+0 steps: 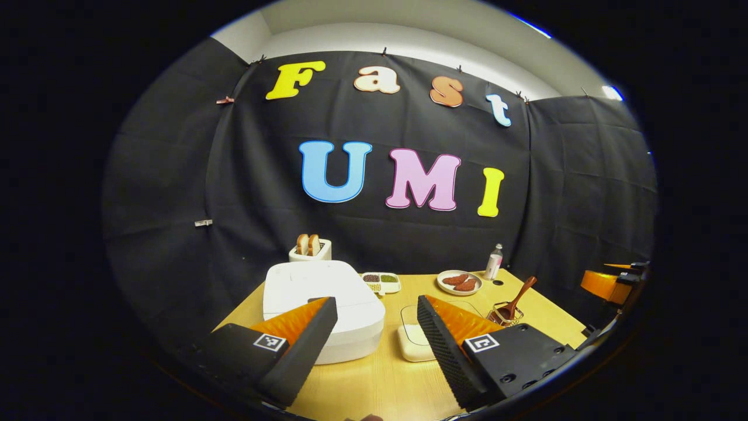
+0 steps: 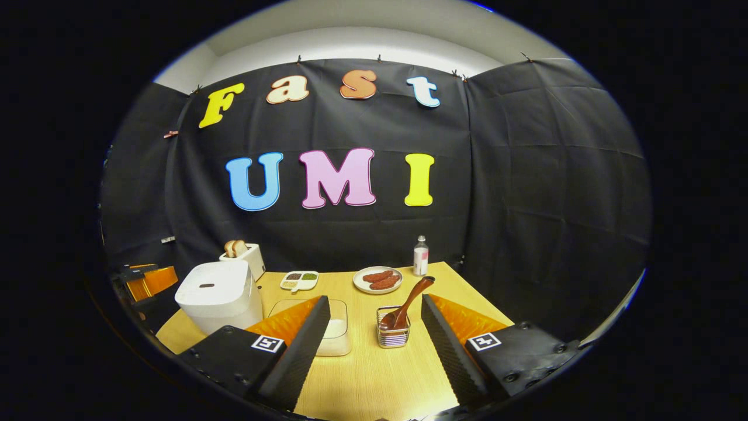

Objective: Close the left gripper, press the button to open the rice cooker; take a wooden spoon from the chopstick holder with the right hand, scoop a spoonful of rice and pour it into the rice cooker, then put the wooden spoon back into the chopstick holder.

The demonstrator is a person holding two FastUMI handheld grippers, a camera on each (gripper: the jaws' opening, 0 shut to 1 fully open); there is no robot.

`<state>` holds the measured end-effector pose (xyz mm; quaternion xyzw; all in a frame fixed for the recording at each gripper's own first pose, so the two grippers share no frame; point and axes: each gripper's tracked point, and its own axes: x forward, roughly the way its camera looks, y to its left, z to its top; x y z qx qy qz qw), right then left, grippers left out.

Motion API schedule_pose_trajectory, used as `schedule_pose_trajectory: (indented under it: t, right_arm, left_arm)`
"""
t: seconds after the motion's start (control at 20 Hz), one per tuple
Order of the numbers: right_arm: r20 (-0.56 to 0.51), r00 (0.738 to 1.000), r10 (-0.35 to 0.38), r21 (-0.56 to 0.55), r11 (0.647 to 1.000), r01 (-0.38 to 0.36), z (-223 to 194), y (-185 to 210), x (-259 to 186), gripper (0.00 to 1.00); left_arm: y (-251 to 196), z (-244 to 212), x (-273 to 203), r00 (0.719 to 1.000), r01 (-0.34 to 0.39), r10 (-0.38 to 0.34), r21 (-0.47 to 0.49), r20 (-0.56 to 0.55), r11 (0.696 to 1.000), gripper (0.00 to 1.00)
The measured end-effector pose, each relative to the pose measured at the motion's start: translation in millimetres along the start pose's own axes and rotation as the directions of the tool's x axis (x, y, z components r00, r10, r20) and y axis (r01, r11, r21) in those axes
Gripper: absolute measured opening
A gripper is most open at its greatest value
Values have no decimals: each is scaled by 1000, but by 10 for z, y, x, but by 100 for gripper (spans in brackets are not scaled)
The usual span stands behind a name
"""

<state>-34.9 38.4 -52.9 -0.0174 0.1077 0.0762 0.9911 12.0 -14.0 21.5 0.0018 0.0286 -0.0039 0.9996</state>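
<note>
— Wooden tabletop (image 2: 374, 374) lies right under my right gripper (image 2: 374, 345); its fingers stand wide apart, holding nothing. What's nearest on your side?

— My left gripper (image 1: 377, 339), spread just as wide and empty, hanging over the near edge of the rice cooker (image 1: 321, 304), whose lid is down.

— From my right gripper view that cooker sits off to the left, and I can see a dark slot on its lid. Straight ahead, between my fingers, is the wire chopstick holder (image 2: 392, 334) with the wooden spoon (image 2: 409, 303) leaning up to the right.

— For me the holder is far right, behind one finger. The clear rice container (image 1: 416, 339) sits between cooker and holder.

— Farther back?

— A divided dish of grains (image 1: 381, 282), a plate (image 1: 459, 283) of sausages, a small bottle (image 1: 494, 262), and a toaster (image 1: 310, 250) holding bread by the wall.
</note>
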Motion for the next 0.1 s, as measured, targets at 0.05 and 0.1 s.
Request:
schedule_pose_trajectory:
  t: [0.05, 0.1]
  right_arm:
    - [2, 1000, -6, 6, 1000, 6, 14, -8, -7, 98]
    - [5, 1000, -13, 10, 1000, 13, 21, -21, -3, 96]
  left_arm:
    - [4, 0, -3, 1000, 5, -5, 17, 6, 1000, 95]
    - [11, 6, -12, 1000, 4, -5, 34, 11, 999, 95]
